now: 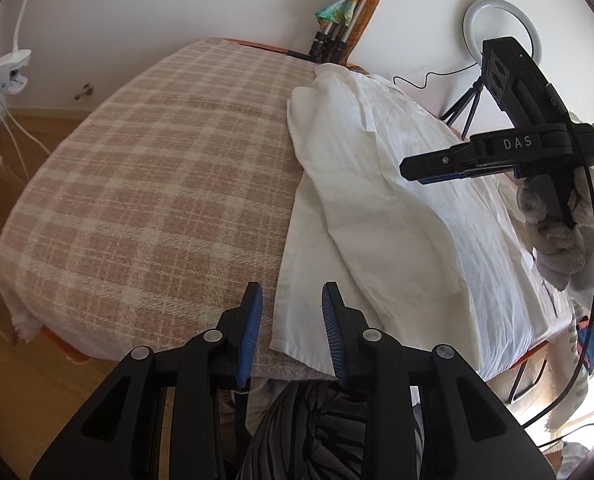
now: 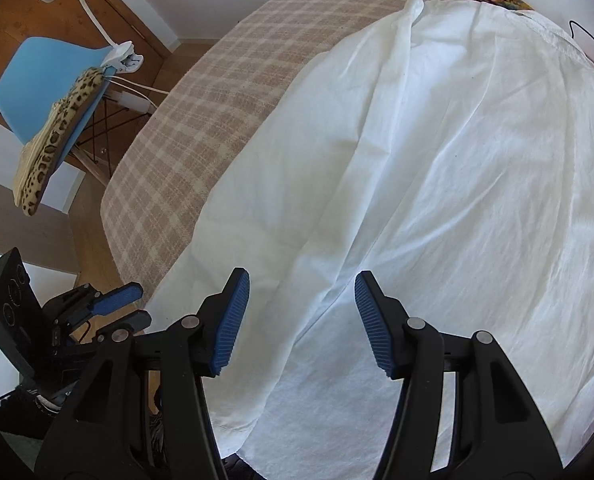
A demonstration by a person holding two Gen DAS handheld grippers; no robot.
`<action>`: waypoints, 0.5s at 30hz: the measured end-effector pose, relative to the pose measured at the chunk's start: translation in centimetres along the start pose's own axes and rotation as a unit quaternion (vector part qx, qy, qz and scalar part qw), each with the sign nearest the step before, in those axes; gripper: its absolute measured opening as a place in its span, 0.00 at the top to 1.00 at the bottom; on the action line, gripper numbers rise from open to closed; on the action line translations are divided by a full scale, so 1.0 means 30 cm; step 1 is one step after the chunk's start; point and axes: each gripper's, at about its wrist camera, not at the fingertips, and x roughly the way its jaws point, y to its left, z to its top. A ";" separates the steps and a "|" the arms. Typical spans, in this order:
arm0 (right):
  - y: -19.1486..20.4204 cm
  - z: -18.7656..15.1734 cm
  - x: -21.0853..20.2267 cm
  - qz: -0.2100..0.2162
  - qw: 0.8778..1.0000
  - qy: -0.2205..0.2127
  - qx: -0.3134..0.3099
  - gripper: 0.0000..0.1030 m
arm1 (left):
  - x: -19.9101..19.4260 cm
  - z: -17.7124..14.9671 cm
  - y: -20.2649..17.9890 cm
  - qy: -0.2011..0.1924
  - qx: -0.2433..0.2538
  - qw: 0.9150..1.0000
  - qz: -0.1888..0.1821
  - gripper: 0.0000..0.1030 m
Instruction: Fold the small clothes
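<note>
Both the left gripper (image 1: 292,308) and right gripper (image 2: 301,300) hover spread above the white garment (image 2: 437,168).

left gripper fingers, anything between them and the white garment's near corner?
Nothing. In the left wrist view the left gripper is open, and the white garment has its near edge showing directly between the fingers, over the plaid cover.

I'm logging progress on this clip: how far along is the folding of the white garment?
Early. Done: one long side of the white garment is lapped over its middle on the plaid blanket. In hand: nothing; the left gripper and right gripper hover open, empty. Left: the remaining folds.
</note>
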 end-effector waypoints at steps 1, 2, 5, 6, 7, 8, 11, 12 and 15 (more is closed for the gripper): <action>0.016 0.028 -0.022 -0.001 1.000 -0.009 0.000 0.43 | 0.008 -0.002 0.000 0.001 -0.002 1.000 -0.003 0.72; 0.027 0.057 -0.043 0.001 1.000 -0.017 0.001 0.43 | 0.013 -0.008 0.001 0.003 -0.004 1.000 -0.009 0.72; 0.060 0.151 -0.090 0.016 0.999 -0.033 0.003 0.43 | 0.025 -0.018 0.000 -0.002 -0.007 1.000 -0.023 0.72; 0.070 0.181 -0.097 0.019 0.999 -0.035 0.003 0.42 | 0.026 -0.021 -0.001 -0.004 -0.006 1.000 -0.026 0.72; 0.082 0.215 -0.097 0.020 0.999 -0.034 0.004 0.39 | 0.025 -0.023 0.002 -0.007 -0.008 1.000 -0.029 0.72; 0.088 0.244 -0.091 0.021 0.999 -0.033 0.007 0.37 | 0.024 -0.023 0.008 -0.009 -0.014 0.999 -0.035 0.72; 0.099 0.322 -0.041 0.023 0.999 -0.024 0.028 0.34 | 0.023 -0.026 0.024 -0.015 -0.027 0.998 -0.052 0.72; 0.102 0.346 -0.011 0.021 0.999 -0.018 0.035 0.34 | 0.023 -0.026 0.027 -0.016 -0.026 0.998 -0.055 0.74; 0.107 0.400 0.082 -0.019 0.999 -0.006 0.044 0.34 | 0.026 -0.029 0.036 -0.011 -0.032 0.997 -0.076 0.92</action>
